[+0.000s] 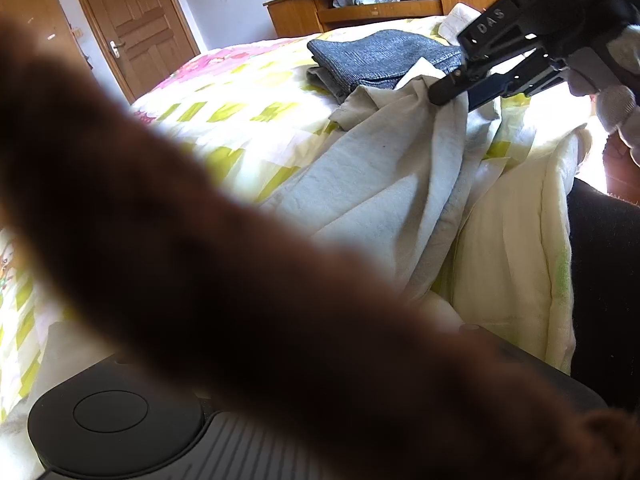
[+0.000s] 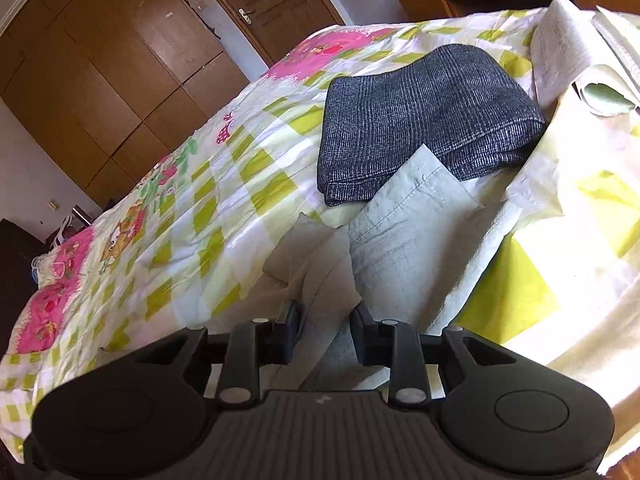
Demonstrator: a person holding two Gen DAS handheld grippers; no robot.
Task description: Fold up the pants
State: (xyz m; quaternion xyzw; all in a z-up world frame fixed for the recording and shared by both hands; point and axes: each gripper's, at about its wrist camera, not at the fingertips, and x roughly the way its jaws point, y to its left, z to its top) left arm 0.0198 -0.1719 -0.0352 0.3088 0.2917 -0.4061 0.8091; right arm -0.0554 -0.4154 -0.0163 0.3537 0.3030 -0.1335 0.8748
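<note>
The right gripper point(image 2: 325, 330) is matte black, with ribbed housing, two round caps, and silver pins on its finger links. "DAS" is embossed on it, beside a white glove point(image 1: 616, 76).

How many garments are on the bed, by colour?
Pale grey pants, held in the right tongs: 1
Dark grey knit garment, folded: 1
Total: 2
The left tongs are hidden behind a brown blur across the left wrist view.

Matt cloth pants point(image 2: 404, 248), glossy bedspread point(image 2: 200, 184)
</note>
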